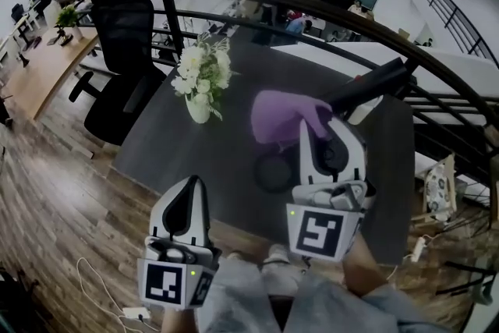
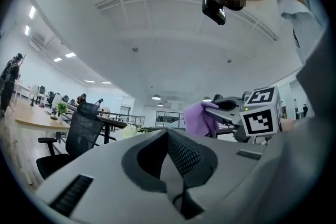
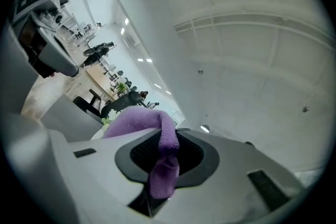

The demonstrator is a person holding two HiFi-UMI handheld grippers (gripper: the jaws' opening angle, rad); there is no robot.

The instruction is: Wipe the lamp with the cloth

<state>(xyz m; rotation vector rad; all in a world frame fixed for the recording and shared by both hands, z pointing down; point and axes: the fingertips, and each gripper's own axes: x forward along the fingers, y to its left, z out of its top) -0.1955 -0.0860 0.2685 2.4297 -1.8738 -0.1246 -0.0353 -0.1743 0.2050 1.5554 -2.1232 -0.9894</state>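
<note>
So, left gripper (image 1: pixel 190 191) has its jaws pressed together, nothing between them. The fuzzy purple cloth (image 1: pixel 282 115) is pinched in the right gripper (image 1: pixel 318 135), bunched at its 12 o'clock, with the black lamp (image 1: pixel 368 86) at 2. Only the right gripper view shows cloth against the ribbed pads (image 3: pixel 140 152).

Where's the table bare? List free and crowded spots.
Free: the dark grey table between the white flower vase and the left gripper, and its far strip behind the vase. Crowded: the middle, with the right gripper, purple cloth and black desk lamp.
</note>
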